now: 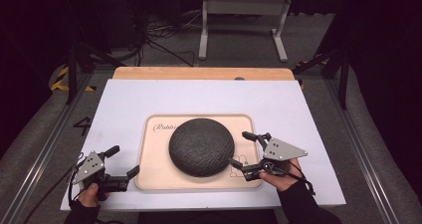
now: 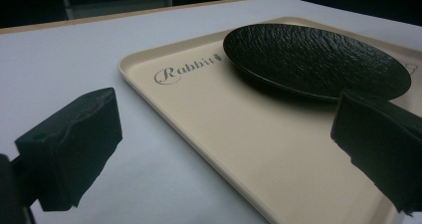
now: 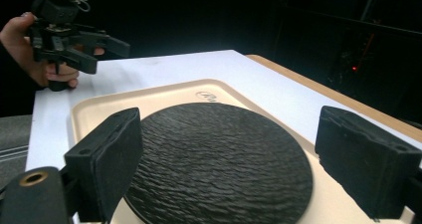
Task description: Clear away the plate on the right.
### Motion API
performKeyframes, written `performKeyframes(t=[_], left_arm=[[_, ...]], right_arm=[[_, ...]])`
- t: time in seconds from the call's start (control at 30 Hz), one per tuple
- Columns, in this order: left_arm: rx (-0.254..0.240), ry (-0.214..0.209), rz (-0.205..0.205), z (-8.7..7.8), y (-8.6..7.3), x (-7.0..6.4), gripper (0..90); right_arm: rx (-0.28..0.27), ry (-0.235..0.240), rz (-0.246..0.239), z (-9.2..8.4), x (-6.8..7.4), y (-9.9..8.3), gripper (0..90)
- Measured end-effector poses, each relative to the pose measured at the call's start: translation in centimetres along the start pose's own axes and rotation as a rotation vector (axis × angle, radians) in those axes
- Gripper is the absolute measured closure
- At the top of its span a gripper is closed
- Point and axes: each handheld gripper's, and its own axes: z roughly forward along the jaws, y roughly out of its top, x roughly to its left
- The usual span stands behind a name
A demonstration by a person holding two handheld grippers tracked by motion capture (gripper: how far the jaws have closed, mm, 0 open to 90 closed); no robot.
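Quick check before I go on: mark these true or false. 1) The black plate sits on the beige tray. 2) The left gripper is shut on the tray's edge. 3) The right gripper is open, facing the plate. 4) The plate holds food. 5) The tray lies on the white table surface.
1) True: the black plate rests on the beige tray.
2) False: the left gripper is open, gripping nothing.
3) True: the right gripper is open at the plate's rim.
4) False: the plate is bare.
5) True: it lies on the white table surface.
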Motion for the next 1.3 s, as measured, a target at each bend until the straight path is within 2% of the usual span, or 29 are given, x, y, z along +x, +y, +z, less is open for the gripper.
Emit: performKeyframes(t=[0.33,0.77,1.17,1.3], left_arm=[[0.000,0.000,-0.001,0.0,0.0,0.0,0.4],[-0.003,0.002,-0.002,0.0,0.0,0.0,0.4],[-0.003,0.003,-0.003,0.0,0.0,0.0,0.4],[0.000,0.002,-0.002,0.0,0.0,0.0,0.4]], right_arm=[[0.002,-0.056,0.015,-2.1,-1.8,-0.7,12.0],[-0.005,-0.124,0.056,-5.1,-4.2,-1.9,11.1],[0.013,-0.181,0.109,-7.3,-5.9,-4.0,10.1],[0.038,-0.199,0.126,-7.8,-6.3,-5.1,9.6]])
